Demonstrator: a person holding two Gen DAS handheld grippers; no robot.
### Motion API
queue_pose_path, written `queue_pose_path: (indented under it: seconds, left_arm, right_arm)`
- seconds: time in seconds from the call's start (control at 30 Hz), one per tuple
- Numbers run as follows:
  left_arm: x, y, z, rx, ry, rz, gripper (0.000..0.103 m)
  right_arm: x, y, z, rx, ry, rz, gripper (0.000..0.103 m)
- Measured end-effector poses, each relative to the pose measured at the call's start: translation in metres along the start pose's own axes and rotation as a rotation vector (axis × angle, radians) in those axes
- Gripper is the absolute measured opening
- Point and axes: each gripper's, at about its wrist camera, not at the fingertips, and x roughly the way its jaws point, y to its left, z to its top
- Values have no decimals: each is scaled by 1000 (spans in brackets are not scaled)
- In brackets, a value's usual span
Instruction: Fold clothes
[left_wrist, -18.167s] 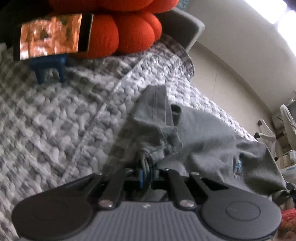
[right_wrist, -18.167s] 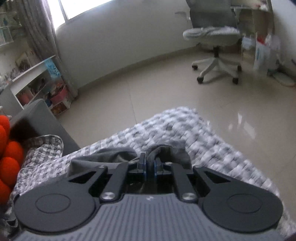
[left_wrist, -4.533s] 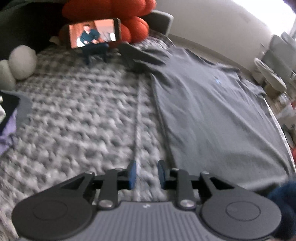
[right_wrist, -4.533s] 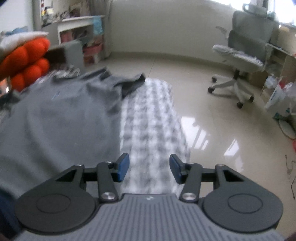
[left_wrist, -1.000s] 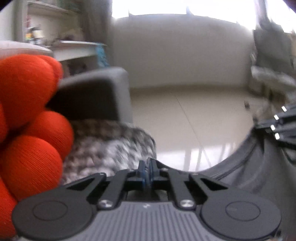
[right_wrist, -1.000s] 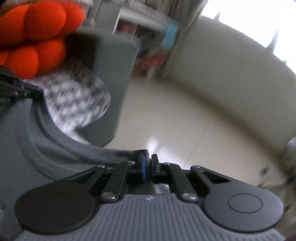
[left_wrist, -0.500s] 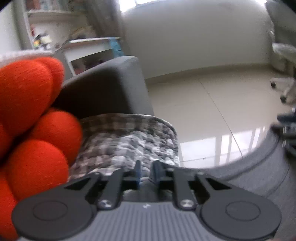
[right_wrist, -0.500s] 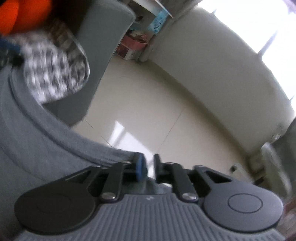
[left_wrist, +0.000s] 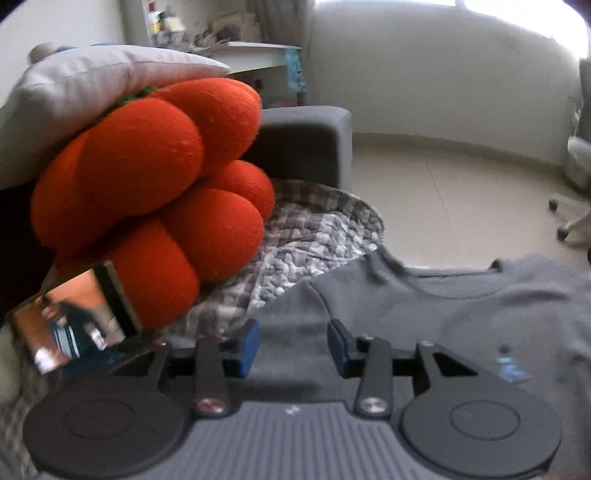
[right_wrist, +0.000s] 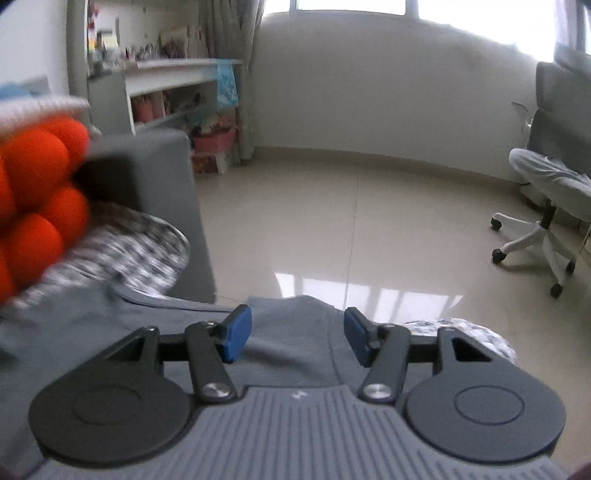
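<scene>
Left gripper (left_wrist: 292, 345) released, blue pads apart after just opening, nothing pinched, only flat cloth of the grey T-shirt (left_wrist: 424, 317) seen beyond the gap. Right gripper (right_wrist: 297, 338) likewise released, jaws just opened and parted wider, hovering above the shirt's far right shoulder with no fabric between the pads. Grey T-shirt spread flat on the checked blanket (left_wrist: 314, 236), neckline (left_wrist: 436, 275) at the far edge, a small blue logo (left_wrist: 511, 365) on the chest to the right in the left wrist view. In the right wrist view, shirt (right_wrist: 295, 347) ending at a hem line just beyond the pads, a strip of blanket (right_wrist: 461, 332) showing past it on the right, then bare floor. Far left, close against the shirt's corner: orange knot cushion (left_wrist: 155, 192) with a grey pillow (left_wrist: 92, 85) on top, and a phone (left_wrist: 74, 317) with a lit screen propped below it, just left of the left gripper. Beyond the cushion, grey sofa arm (left_wrist: 306, 144) closing off the far left edge. Far side open: pale tiled floor (right_wrist: 369, 229) running to the wall, white shelf unit (right_wrist: 177, 92) at the far left, office chair (right_wrist: 546, 199) on castors well apart at the right.
</scene>
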Motion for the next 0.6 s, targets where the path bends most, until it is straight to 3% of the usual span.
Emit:
queue_pose_path:
  seconds: [0.1,0.2,0.3,0.5,0.6]
  left_arm:
    - [-40,1,13,-106,-21,-64,59]
    - [-64,5,10,-217,-31,-85,59]
    - [-63,5,-13,-264,20,-111,58]
    - [-31,4,-76,-94,121,-34,50]
    - [-23,28,-85,-91,123,1,49]
  right_arm:
    - [-45,14,18,62,-63,22,65]
    - [-88,26,30,159,-117,45,70]
    - [-104,36,22,253,-92,59,70]
    - [-66,47,-44,191,122,55,70]
    - [-38,37,-69,176,240,23,70]
